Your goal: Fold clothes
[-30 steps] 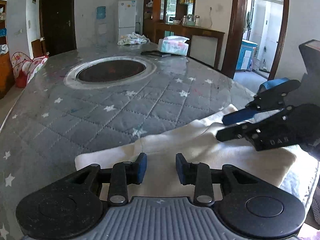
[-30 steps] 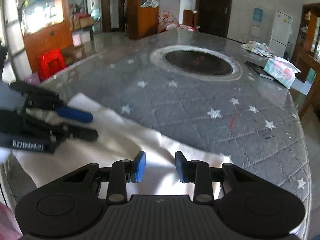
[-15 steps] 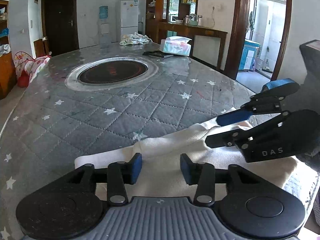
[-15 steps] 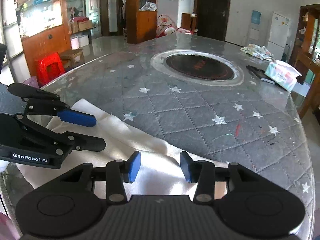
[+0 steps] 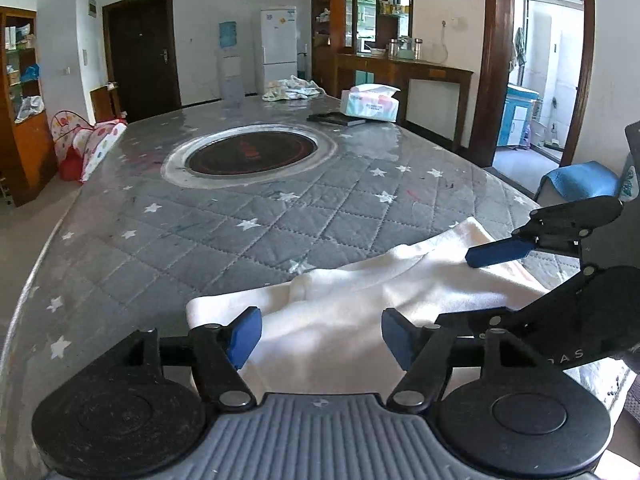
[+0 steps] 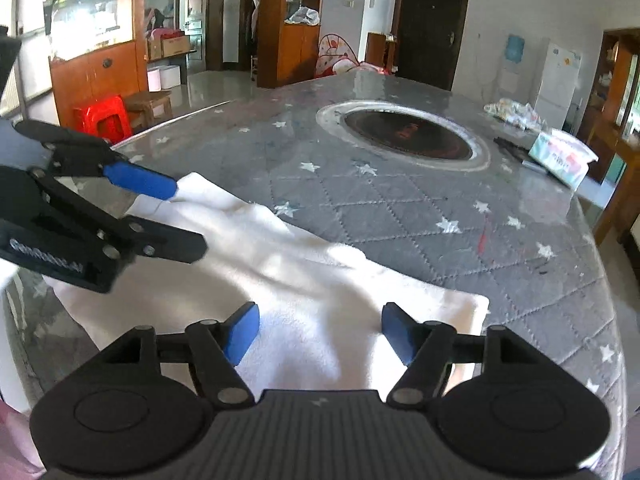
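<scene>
The left gripper has its blue pads spread and opening wider, nothing pinched between them, the white garment lying flat beneath. The right gripper is likewise spread and opening above the same cloth, gripping nothing. The garment lies folded at the near edge of the grey star-quilted table, well short of the round inset hotplate.

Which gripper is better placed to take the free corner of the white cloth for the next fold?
Probably the right gripper. The cloth has a flat corner just beside its right jaw. The left gripper faces a rumpled edge. Both jaws are opening, pinching nothing.
</scene>
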### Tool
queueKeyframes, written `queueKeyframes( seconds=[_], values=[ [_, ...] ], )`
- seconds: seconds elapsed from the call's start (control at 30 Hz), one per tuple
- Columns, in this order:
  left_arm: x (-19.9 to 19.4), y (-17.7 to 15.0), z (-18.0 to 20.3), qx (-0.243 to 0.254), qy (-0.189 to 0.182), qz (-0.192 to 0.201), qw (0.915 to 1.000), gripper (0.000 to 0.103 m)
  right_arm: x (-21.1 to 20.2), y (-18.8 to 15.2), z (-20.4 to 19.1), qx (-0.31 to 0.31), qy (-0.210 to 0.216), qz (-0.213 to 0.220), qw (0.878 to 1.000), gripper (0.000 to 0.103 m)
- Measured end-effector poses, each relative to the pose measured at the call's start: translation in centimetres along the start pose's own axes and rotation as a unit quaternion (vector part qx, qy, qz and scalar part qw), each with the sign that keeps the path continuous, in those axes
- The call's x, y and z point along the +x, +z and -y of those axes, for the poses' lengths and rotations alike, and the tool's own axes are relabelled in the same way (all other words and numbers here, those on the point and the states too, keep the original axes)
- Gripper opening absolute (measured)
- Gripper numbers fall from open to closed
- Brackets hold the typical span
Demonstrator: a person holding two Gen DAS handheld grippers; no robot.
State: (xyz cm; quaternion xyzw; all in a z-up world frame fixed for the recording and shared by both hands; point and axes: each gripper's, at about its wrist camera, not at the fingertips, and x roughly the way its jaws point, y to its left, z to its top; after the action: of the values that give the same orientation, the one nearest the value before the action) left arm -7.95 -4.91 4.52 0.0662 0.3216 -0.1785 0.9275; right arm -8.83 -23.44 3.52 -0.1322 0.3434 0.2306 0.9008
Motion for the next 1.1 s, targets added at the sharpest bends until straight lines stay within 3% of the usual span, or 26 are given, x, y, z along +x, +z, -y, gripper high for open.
queueKeyframes(
  seconds=[0.2, 0.27, 0.33, 0.5, 0.73, 0.97, 1.1],
  values=[
    [-1.4, -0.7, -0.7, -0.011, 0.017, 0.005, 0.9998, 0.084, -1.7, 0.2, -0.4, 0.002, 0.0, 0.027, 1.0, 0.087],
    [-1.7, -0.9, -0.8, -0.015, 0.02, 0.007, 0.9997, 0.087, -2.2, 0.1, -0.6, 0.004, -0.001, 0.036, 0.999, 0.099],
    [-2.0, -1.1, -0.9, -0.018, 0.023, 0.009, 0.9995, 0.091, -2.7, 0.0, -0.8, 0.004, -0.005, 0.044, 0.999, 0.102],
    [-3.2, -1.8, -1.6, -0.028, 0.03, 0.018, 0.999, 0.099, -3.9, -0.2, -1.1, 0.007, -0.008, 0.064, 0.998, 0.103],
    [-4.8, -3.2, -1.6, -0.03, 0.038, 0.022, 0.9986, 0.1, -4.8, -1.2, -2.1, -0.014, -0.016, 0.07, 0.997, 0.103],
    [-3.8, -4.6, -2.0, -0.041, 0.054, -0.004, 0.9977, 0.1, -4.0, -3.1, -3.3, -0.067, -0.064, 0.051, 0.994, 0.103],
    [-2.9, -5.2, -2.3, -0.045, 0.064, -0.019, 0.9968, 0.102, -3.8, -4.2, -3.1, -0.065, -0.067, 0.044, 0.995, 0.103]
  ],
)
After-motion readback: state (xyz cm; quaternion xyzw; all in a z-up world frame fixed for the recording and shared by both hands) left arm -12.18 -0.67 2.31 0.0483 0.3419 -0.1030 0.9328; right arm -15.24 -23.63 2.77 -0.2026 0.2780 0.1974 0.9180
